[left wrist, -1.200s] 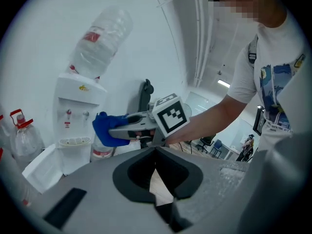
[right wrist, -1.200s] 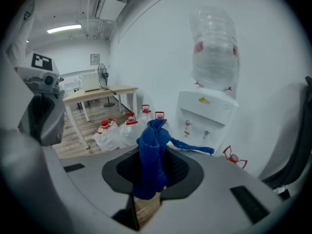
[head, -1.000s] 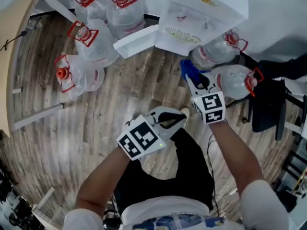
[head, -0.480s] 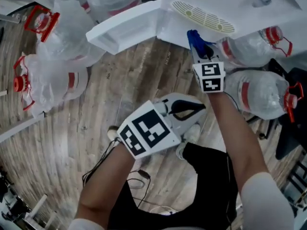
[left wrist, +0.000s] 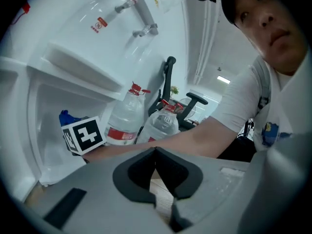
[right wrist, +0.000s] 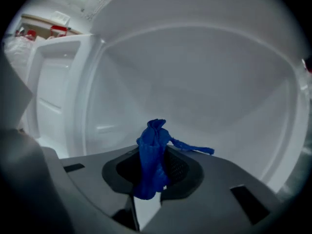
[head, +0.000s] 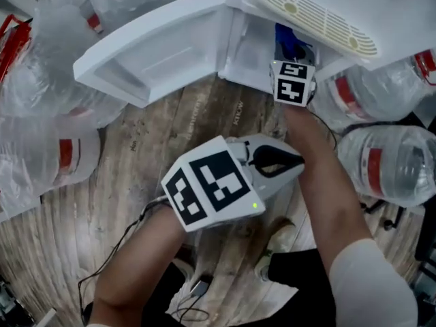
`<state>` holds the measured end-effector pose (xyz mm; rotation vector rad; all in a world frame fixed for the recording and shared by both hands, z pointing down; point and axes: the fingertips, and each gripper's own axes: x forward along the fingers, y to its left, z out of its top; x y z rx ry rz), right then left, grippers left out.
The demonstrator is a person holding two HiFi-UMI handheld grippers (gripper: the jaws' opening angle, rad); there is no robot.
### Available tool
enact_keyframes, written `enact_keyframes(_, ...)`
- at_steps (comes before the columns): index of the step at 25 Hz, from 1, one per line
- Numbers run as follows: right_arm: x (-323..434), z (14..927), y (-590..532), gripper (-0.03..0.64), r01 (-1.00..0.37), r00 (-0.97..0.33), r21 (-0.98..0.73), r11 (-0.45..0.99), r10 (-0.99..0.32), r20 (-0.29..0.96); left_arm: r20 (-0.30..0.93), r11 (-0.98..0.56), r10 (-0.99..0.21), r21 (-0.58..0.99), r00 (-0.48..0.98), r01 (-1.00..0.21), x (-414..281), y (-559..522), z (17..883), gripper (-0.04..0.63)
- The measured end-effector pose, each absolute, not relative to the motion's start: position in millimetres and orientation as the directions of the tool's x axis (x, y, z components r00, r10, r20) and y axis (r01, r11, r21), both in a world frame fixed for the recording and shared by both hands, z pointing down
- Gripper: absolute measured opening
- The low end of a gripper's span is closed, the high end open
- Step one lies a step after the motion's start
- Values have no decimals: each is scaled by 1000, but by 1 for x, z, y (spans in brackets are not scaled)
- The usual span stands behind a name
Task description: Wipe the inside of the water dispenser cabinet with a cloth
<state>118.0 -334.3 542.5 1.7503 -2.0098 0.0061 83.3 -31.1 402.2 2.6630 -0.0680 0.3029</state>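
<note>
The white water dispenser's lower cabinet point(head: 246, 54) stands with its door point(head: 153, 53) swung out to the left. My right gripper point(head: 289, 52) reaches into the cabinet mouth, shut on a bunched blue cloth point(head: 285, 38). In the right gripper view the cloth point(right wrist: 153, 155) stands up between the jaws, in front of the bare white inner wall point(right wrist: 204, 91), apart from it. My left gripper point(head: 276, 161) hangs back over the wooden floor, shut and empty. Its own view shows the closed jaws point(left wrist: 156, 154) and the right gripper's marker cube point(left wrist: 84, 134) with the cloth point(left wrist: 67, 117) inside the cabinet.
Large water bottles lie on the floor at the right point(head: 392, 162) and left point(head: 48, 114) of the dispenser. The drip tray grille point(head: 313, 16) juts out above the cabinet. An office chair point(left wrist: 168, 89) stands behind the bottles. My right forearm point(head: 327, 189) crosses beside the left gripper.
My right gripper has carried the blue cloth forward from in front of the dispenser into the cabinet opening. The head view has closed in; the left gripper stays shut beside the forearm.
</note>
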Motion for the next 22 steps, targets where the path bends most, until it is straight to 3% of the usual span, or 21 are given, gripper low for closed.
enact_keyframes(8, 161, 542, -377, 83, -996, 84, 23, -81, -984, 158, 138, -890, 21, 454, 990, -44, 88, -50, 418, 3)
enact_keyframes(16, 185, 525, -388, 84, -986, 122, -99, -136, -984, 133, 214, -908, 187, 410, 959, 86, 104, -29, 381, 3)
enact_keyframes(22, 190, 535, -398, 84, -965, 171, -181, -191, -978, 123, 325, -907, 215, 416, 921, 65, 86, -1, 385, 3)
